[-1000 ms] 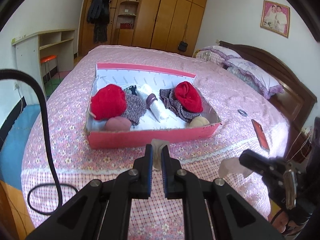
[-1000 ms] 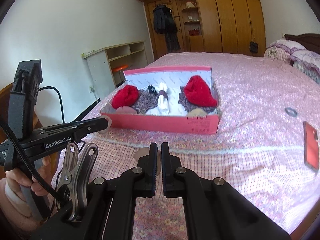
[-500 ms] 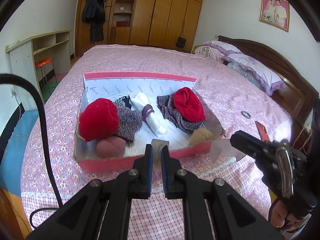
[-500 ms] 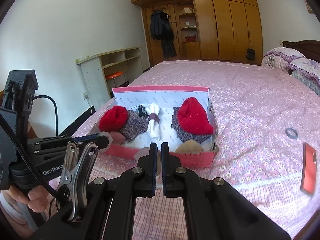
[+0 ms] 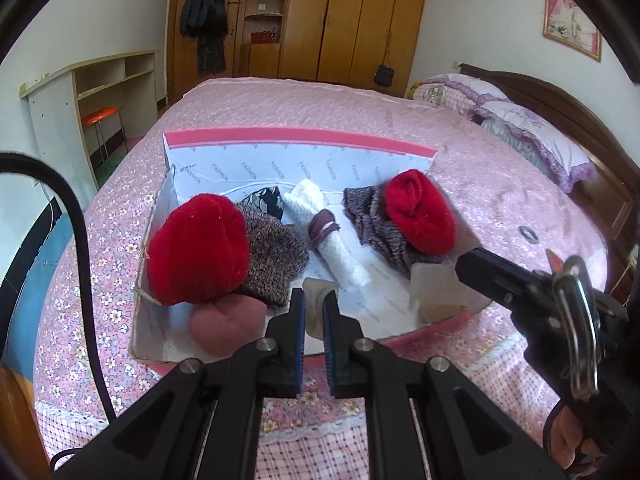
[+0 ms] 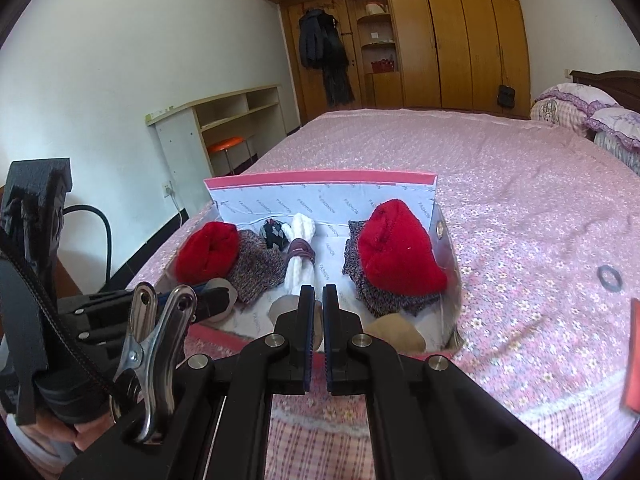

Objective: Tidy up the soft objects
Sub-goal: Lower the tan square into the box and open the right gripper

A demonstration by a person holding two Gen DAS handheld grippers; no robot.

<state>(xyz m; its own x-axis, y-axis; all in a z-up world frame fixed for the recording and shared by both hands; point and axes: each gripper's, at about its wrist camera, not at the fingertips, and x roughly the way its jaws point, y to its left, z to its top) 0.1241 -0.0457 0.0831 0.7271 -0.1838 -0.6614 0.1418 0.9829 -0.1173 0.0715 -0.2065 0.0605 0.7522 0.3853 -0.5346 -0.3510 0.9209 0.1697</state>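
Note:
A pink shoebox (image 5: 280, 140) (image 6: 320, 178) lies open on the bed and holds soft items. A red roll (image 5: 198, 248) (image 6: 208, 252) lies on a speckled knit piece (image 5: 276, 252) at its left. Another red roll (image 5: 420, 212) (image 6: 398, 252) lies on a knit piece at its right. A white rolled cloth tied with a purple band (image 5: 332, 240) (image 6: 300, 256) lies in the middle. A pink ball (image 5: 228, 322) and a tan ball (image 6: 394, 334) lie at the front. My left gripper (image 5: 314, 312) is shut and empty over the box's front edge. My right gripper (image 6: 315, 304) is shut and empty there too.
The box rests on a pink floral bedspread (image 6: 520, 208). A dark ring (image 6: 610, 278) (image 5: 528, 234) and a red phone (image 6: 634, 356) lie on the bed to the right. Pillows (image 5: 532, 132) and a headboard are at far right; a white desk (image 5: 92, 92) stands left.
Both grippers have moved forward toward the box, from in front of it to over its front edge. Both have stayed shut.

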